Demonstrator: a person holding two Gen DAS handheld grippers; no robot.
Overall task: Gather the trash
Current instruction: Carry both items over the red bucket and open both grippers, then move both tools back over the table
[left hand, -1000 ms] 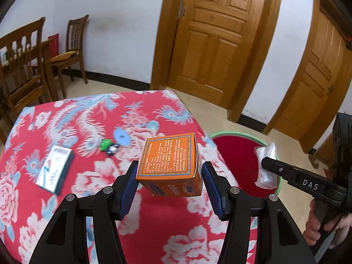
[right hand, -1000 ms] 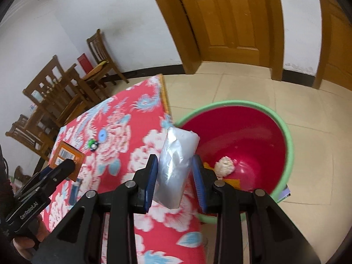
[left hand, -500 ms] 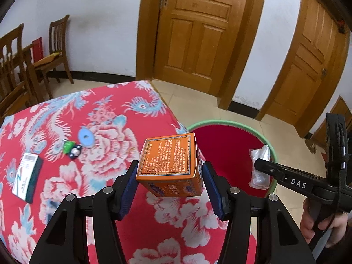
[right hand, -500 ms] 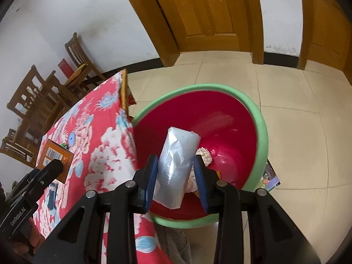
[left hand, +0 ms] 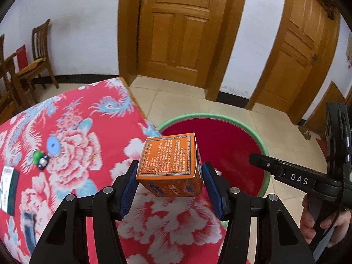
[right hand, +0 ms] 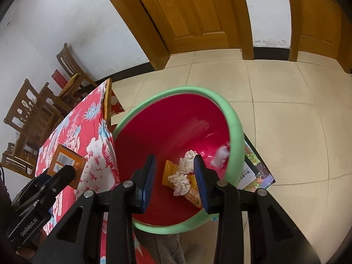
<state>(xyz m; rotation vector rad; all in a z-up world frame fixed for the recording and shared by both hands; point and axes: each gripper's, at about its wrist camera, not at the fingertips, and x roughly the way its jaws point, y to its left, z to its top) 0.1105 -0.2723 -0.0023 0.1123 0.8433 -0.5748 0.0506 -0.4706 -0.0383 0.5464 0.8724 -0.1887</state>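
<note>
Orange box (left hand: 170,160): clamped between the blue pads of the left gripper (left hand: 170,181), held in the air over the table's edge, just short of the basin.
Handling: thin printed carton — judged light and probably empty, stiff at the corners but easy to crush across its flat faces; the pads take it on two opposite sides near its lower half, which looks a sound hold.
Basin (right hand: 235,118): green-rimmed, red inside, standing on the floor tight against the table; it holds a crumpled white wad (right hand: 183,173), a yellow wrapper (right hand: 170,169) and a pale crinkled bag (right hand: 221,155) by the far wall.
Right gripper (right hand: 173,177): over the basin, jaws apart with nothing between them.
Table (left hand: 72,118): red flowered cloth beside the basin; a small green-and-black item (left hand: 40,158) and a dark-edged white packet (left hand: 10,189) lie on it, well apart from the basin.
Hard to make out: the box's underside and contents; the small item's identity; a printed leaflet (right hand: 256,171) partly hidden behind the basin — its full extent is cut off.
</note>
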